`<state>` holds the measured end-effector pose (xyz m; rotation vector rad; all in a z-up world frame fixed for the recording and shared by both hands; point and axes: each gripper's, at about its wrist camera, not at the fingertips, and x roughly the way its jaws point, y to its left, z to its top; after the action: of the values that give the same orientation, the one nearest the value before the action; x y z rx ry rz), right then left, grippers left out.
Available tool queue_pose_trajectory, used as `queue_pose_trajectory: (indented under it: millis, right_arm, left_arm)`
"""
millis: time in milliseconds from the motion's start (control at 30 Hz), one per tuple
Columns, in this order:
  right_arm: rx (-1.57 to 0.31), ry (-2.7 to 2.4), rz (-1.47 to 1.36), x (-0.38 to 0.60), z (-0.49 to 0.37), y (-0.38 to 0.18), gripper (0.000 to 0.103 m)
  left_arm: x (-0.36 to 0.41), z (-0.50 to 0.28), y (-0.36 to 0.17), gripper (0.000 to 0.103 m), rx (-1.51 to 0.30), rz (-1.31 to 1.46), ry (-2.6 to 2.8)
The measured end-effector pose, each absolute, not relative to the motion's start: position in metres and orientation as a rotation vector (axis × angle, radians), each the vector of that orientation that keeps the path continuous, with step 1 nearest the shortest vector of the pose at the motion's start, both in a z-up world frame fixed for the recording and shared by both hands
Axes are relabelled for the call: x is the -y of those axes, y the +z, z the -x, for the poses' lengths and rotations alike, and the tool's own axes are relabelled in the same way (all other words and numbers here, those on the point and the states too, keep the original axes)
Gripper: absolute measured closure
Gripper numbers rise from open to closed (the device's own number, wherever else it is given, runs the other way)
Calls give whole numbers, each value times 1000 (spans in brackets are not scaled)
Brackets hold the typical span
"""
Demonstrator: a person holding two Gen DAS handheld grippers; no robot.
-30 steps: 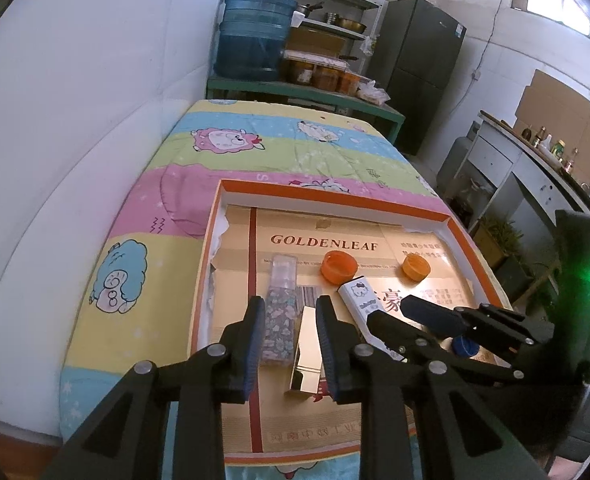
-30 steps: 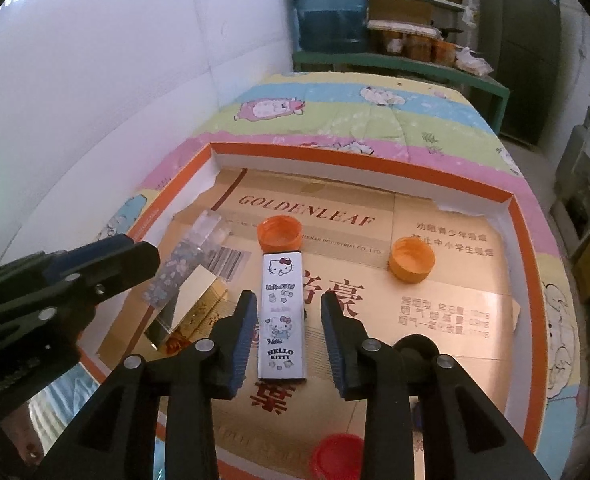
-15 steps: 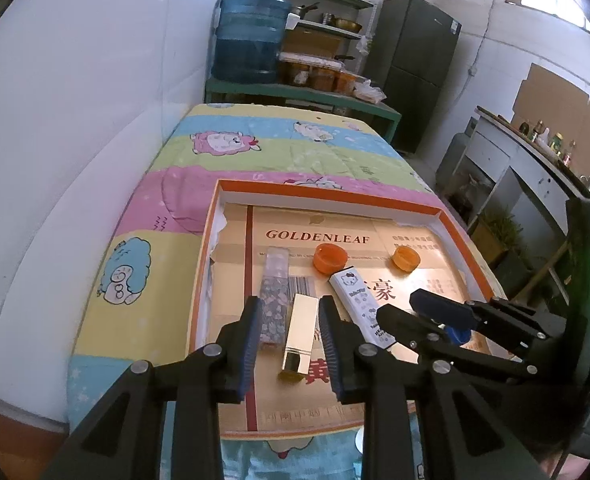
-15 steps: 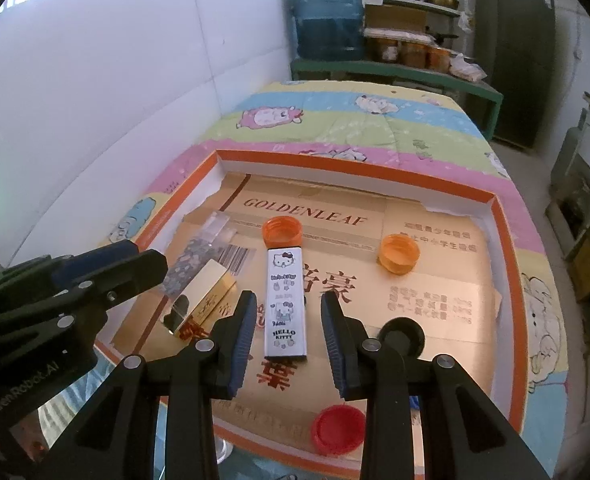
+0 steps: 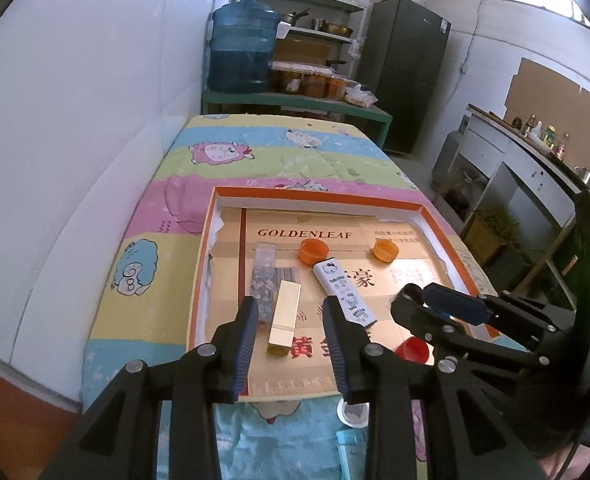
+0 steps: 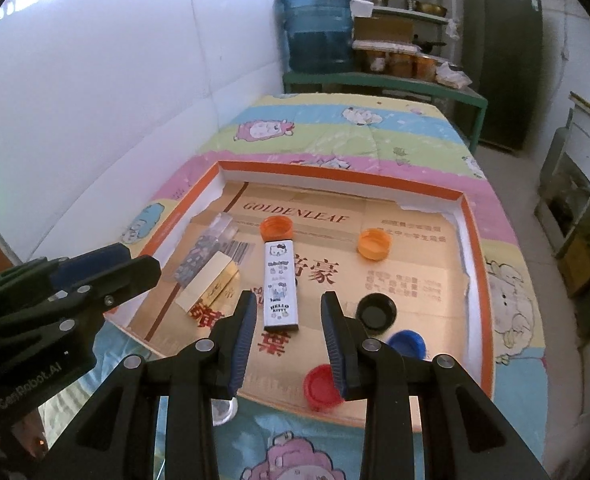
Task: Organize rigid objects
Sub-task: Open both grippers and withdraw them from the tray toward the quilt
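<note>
A: Left wrist view: the left hand-held gripper (image 5: pixel 289 334) hangs above the near end of the gold box (image 5: pixel 284 317), its jaws opening, pads clear of it, nothing gripped. Just left of that box lies the patterned tube (image 5: pixel 264 280), just right the white Hello Kitty box (image 5: pixel 343 293).

B: And the right hand-held gripper (image 6: pixel 287 338)?

A: Released too, jaws apart and empty, with the Hello Kitty box (image 6: pixel 281 284) lying beyond and between its fingers, untouched.

B: So the three long pieces are laid roughly side by side in the tray (image 6: pixel 337 176). What's left?

A: I judge the caps. The red cap (image 6: pixel 322 387) sits nearest, under the right finger; the blue cap (image 6: pixel 409 345) and black cap (image 6: pixel 376 311) lie just beyond, to the right. Farther off, one orange cap (image 6: pixel 277 229) touches the Hello Kitty box's far end, another orange cap (image 6: pixel 373 243) sits apart to the right. They're scattered, so perhaps halfway.
</note>
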<state>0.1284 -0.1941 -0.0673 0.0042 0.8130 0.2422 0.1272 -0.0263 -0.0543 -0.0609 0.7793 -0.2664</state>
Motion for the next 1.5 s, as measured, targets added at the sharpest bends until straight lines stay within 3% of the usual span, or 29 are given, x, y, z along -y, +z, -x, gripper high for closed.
queue_pose_trajectory:
  millis: [333, 1033, 1500]
  right_arm:
    - [-780, 230, -11, 199, -94, -50, 69]
    - [-752, 199, -24, 212, -25, -36, 69]
    - [-778, 169, -59, 224, 5, -48, 69]
  left_arm:
    - [28, -96, -40, 64, -761, 53, -279]
    - [30, -37, -28, 63, -757, 28, -309]
    - [56, -21, -66, 63, -829, -21, -344]
